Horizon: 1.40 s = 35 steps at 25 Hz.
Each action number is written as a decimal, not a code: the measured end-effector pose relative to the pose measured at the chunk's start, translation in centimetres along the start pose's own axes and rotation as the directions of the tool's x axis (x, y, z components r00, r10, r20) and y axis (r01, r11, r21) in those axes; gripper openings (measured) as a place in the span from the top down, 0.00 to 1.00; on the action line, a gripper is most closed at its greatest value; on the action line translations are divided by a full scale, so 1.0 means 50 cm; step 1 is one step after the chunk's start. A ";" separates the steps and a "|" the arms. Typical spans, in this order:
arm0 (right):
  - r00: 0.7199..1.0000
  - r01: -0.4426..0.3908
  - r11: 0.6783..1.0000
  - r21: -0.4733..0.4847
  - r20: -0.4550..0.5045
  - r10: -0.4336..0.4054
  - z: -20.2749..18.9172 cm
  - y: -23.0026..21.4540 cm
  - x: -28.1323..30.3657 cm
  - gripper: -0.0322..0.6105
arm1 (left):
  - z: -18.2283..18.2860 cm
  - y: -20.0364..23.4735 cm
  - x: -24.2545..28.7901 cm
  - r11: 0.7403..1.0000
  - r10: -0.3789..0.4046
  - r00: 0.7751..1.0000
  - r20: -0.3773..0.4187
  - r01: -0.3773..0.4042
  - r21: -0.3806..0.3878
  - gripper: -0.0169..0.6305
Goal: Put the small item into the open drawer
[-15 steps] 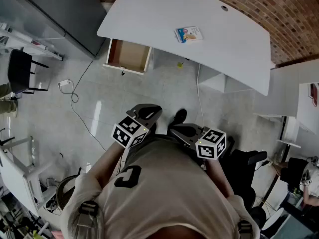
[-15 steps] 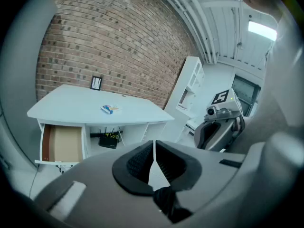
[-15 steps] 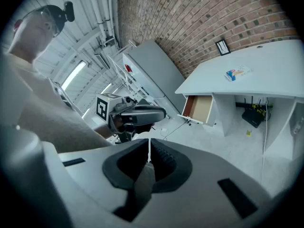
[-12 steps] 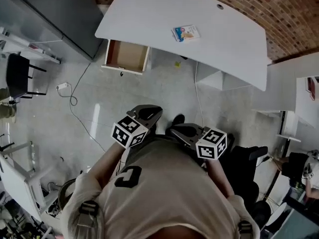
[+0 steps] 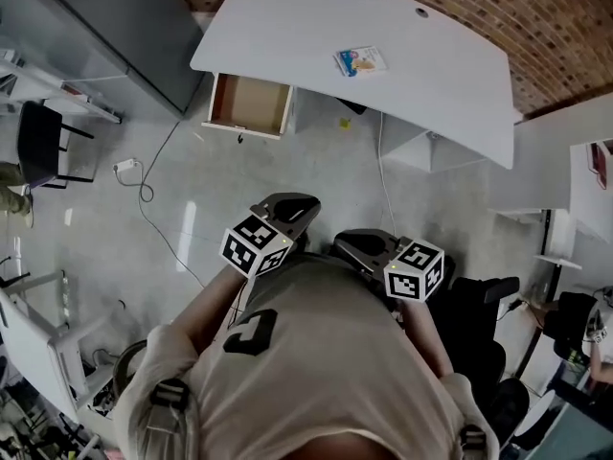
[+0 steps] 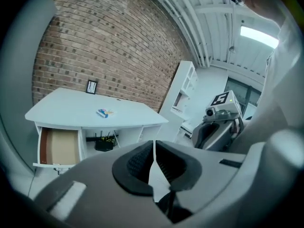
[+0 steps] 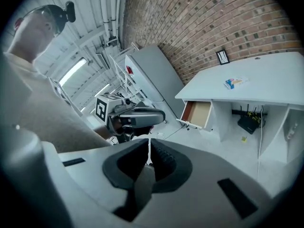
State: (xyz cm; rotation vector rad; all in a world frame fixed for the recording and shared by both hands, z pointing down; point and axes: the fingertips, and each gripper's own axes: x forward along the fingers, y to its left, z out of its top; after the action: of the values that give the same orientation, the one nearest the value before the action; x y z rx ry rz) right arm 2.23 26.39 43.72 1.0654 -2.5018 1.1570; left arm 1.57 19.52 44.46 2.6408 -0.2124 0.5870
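White desk by brick wall carries small item, open drawer under its left end; L gripper & R gripper well back from desk, fingers together, empty.

The white desk carries a small colourful packet (lying flat, near its middle) and a dark frame.

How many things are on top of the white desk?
2: a small colourful packet near the middle, and a dark frame standing at the back edge. Nothing looks hidden.
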 end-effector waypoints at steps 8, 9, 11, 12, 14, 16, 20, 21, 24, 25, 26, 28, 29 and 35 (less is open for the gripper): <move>1.000 0.000 0.999 -0.046 0.000 0.000 0.018 -0.007 -0.009 0.93 | 0.051 0.097 -0.072 0.979 0.182 0.982 0.057 -0.186 0.079 0.95; 1.000 -0.003 0.999 -0.049 -0.003 0.003 0.017 -0.005 -0.011 0.93 | 0.051 0.104 -0.083 0.976 0.201 0.978 0.059 -0.205 0.074 0.95; 1.000 -0.013 0.999 -0.052 -0.006 0.012 0.013 -0.006 -0.017 0.93 | 0.049 0.113 -0.097 0.970 0.234 0.970 0.063 -0.237 0.061 0.95; 1.000 -0.017 0.999 -0.051 -0.009 0.017 0.009 -0.008 -0.019 0.93 | 0.046 0.116 -0.100 0.966 0.248 0.967 0.063 -0.251 0.054 0.95; 0.999 -0.028 0.999 -0.047 -0.020 0.027 0.002 -0.012 -0.023 0.93 | 0.037 0.119 -0.100 0.960 0.273 0.960 0.060 -0.276 0.041 0.95; 0.999 -0.039 0.998 -0.048 -0.028 0.038 -0.002 -0.015 -0.027 0.93 | 0.033 0.115 -0.095 0.957 0.286 0.957 0.057 -0.288 0.034 0.95; 0.998 -0.052 0.997 -0.049 -0.027 0.050 -0.008 -0.021 -0.041 0.93 | 0.031 0.089 -0.076 0.955 0.288 0.956 0.044 -0.291 0.059 0.95; 0.998 -0.053 0.997 -0.047 -0.027 0.052 -0.011 -0.022 -0.043 0.93 | 0.028 0.085 -0.072 0.953 0.293 0.955 0.037 -0.295 0.069 0.95; 0.998 -0.053 0.998 -0.040 -0.026 0.052 -0.015 -0.026 -0.051 0.93 | 0.020 0.078 -0.062 0.947 0.308 0.951 0.013 -0.308 0.089 0.95; 0.998 -0.053 0.998 -0.037 -0.022 0.053 -0.016 -0.026 -0.055 0.93 | 0.021 0.073 -0.060 0.948 0.307 0.952 0.011 -0.306 0.091 0.95; 0.998 -0.056 0.998 -0.033 -0.016 0.055 -0.016 -0.026 -0.060 0.93 | 0.024 0.067 -0.057 0.949 0.301 0.953 0.009 -0.301 0.091 0.95; 0.998 -0.062 0.998 -0.031 -0.007 0.062 -0.016 -0.027 -0.067 0.93 | 0.028 0.052 -0.045 0.953 0.288 0.958 0.005 -0.287 0.096 0.95; 0.998 -0.064 0.997 -0.035 -0.006 0.063 -0.016 -0.028 -0.071 0.93 | 0.029 0.045 -0.036 0.954 0.284 0.959 0.001 -0.282 0.103 0.95; 0.998 -0.060 0.998 -0.031 0.008 0.060 -0.030 -0.063 -0.116 0.93 | 0.038 -0.007 0.040 0.960 0.254 0.967 -0.023 -0.249 0.131 0.95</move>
State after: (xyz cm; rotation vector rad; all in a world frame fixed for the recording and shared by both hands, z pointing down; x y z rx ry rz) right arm 8.38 29.20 44.05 0.9963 -2.5658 1.1282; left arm 4.14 18.90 43.66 2.7429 -0.5215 0.7571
